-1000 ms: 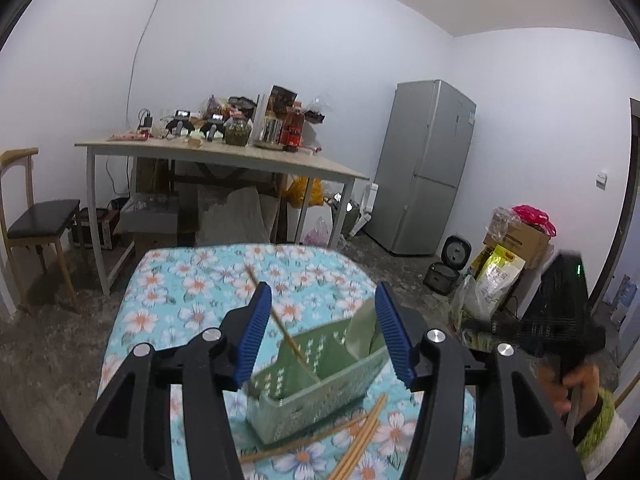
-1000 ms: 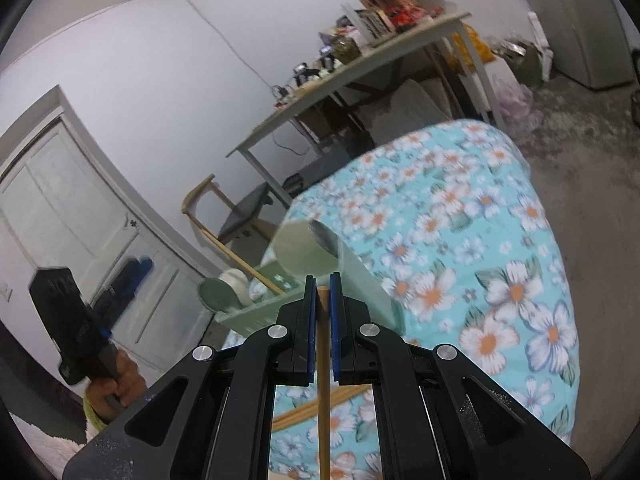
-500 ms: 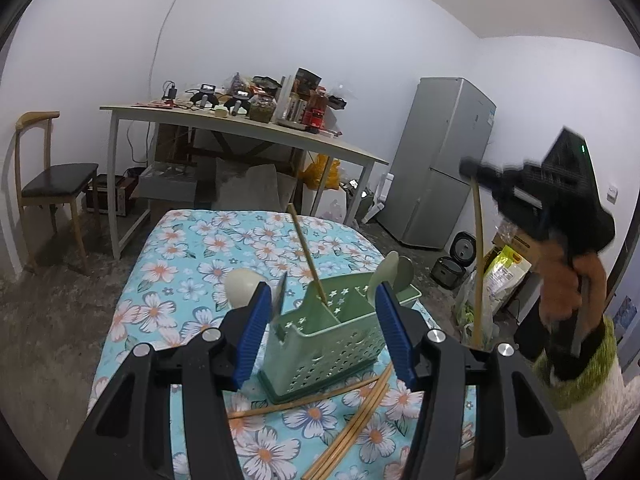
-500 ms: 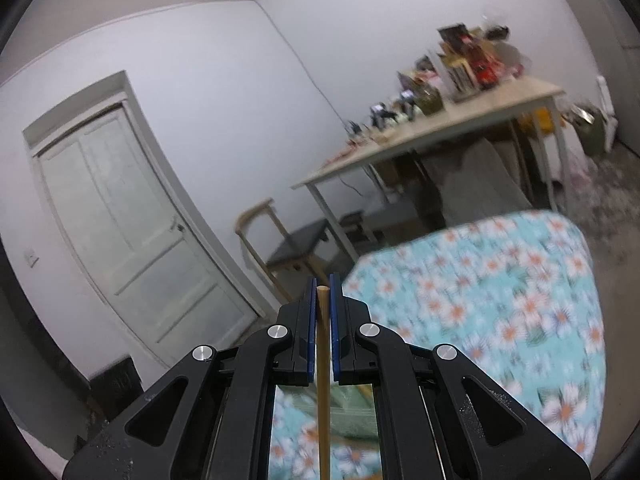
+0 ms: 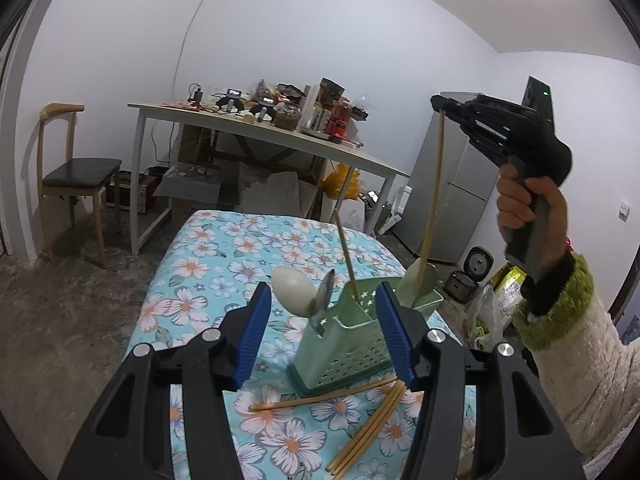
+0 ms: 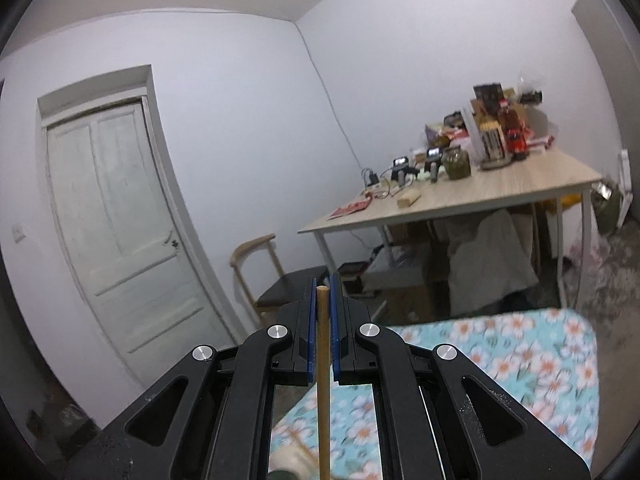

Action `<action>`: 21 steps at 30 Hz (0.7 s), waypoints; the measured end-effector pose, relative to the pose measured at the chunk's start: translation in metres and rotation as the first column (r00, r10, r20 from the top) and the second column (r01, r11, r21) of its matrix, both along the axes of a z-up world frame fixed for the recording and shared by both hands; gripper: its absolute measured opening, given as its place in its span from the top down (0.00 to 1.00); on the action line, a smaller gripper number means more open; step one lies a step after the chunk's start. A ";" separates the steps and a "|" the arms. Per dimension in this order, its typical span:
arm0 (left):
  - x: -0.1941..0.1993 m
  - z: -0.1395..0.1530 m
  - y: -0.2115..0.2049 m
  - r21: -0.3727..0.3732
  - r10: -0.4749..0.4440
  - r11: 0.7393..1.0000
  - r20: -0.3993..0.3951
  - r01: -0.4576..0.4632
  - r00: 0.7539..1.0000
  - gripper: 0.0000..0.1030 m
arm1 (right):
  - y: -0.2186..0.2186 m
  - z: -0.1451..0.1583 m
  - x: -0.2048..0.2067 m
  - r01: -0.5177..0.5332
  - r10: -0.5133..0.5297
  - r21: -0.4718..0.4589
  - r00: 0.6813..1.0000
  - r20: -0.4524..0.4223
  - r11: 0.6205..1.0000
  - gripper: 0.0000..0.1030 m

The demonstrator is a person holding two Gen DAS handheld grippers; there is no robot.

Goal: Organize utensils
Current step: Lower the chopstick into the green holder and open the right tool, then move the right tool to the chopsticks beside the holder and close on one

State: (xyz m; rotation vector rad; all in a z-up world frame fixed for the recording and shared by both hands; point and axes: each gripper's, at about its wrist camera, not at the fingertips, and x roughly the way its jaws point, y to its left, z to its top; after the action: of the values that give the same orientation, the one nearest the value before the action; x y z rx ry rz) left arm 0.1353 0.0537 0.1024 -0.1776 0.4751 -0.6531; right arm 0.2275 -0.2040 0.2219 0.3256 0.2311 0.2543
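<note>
A pale green slotted utensil basket stands on the floral-cloth table. It holds one upright chopstick, a white spoon, a metal spoon and a green spoon. Several loose chopsticks lie in front of it. My left gripper is open, and the basket shows between its blue pads, untouched on the left side. My right gripper, held high by a hand, is shut on the top of a chopstick that hangs down over the basket's right end. In the right wrist view that gripper pinches the chopstick.
Behind the table stands a cluttered wooden desk with boxes under it. A chair is at the left, a grey fridge and a rice cooker at the right. A white door is in the left wall.
My right gripper has risen from table level with the chopstick, which now hangs above the basket. The left gripper has drawn back and sunk a little, so the basket shows in full.
</note>
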 end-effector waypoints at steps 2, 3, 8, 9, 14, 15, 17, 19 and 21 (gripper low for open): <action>0.000 -0.001 0.004 -0.002 0.009 1.000 -0.002 -0.009 1.000 0.49 | 0.003 -0.003 0.007 0.010 -0.010 -0.023 1.000 0.007 1.000 0.96; 0.000 -0.002 0.005 -0.002 0.012 1.000 -0.003 -0.012 1.000 0.49 | 0.006 -0.007 0.009 0.019 -0.019 -0.048 1.000 0.012 0.999 0.96; 0.001 -0.004 0.009 -0.007 0.018 1.000 -0.011 -0.018 1.000 0.49 | 0.021 -0.039 0.017 0.032 -0.033 -0.167 0.999 -0.005 0.986 0.95; 0.002 -0.005 0.009 -0.008 0.017 1.000 -0.014 -0.017 1.000 0.49 | 0.023 -0.047 0.018 0.019 -0.025 -0.182 0.999 -0.029 0.983 0.95; 0.003 -0.007 0.007 -0.010 0.006 1.000 -0.019 -0.006 1.000 0.49 | 0.021 -0.068 0.010 0.005 -0.021 -0.179 0.996 -0.087 0.984 0.69; 0.004 -0.007 0.007 -0.010 0.003 1.000 -0.021 -0.003 1.000 0.49 | 0.016 -0.067 0.006 0.008 -0.022 -0.161 0.996 -0.081 0.987 0.66; 0.005 -0.008 0.005 -0.011 -0.002 1.000 -0.022 0.002 1.000 0.49 | 0.009 -0.063 -0.003 0.015 -0.025 -0.128 0.997 -0.072 0.992 0.65; 0.006 -0.009 0.003 -0.013 -0.007 1.000 -0.024 0.007 1.000 0.49 | 0.001 -0.058 -0.014 0.027 -0.033 -0.098 0.997 -0.062 0.995 0.63; 0.007 -0.011 0.002 -0.014 -0.011 1.000 -0.027 0.011 1.000 0.49 | -0.007 -0.056 -0.026 0.037 -0.041 -0.074 0.998 -0.053 0.997 0.62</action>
State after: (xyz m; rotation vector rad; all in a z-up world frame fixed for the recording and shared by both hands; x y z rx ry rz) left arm 0.1419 0.0554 0.0919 -0.1976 0.4977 -0.6656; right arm 0.2019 -0.2110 0.1656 0.2648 0.2872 0.1984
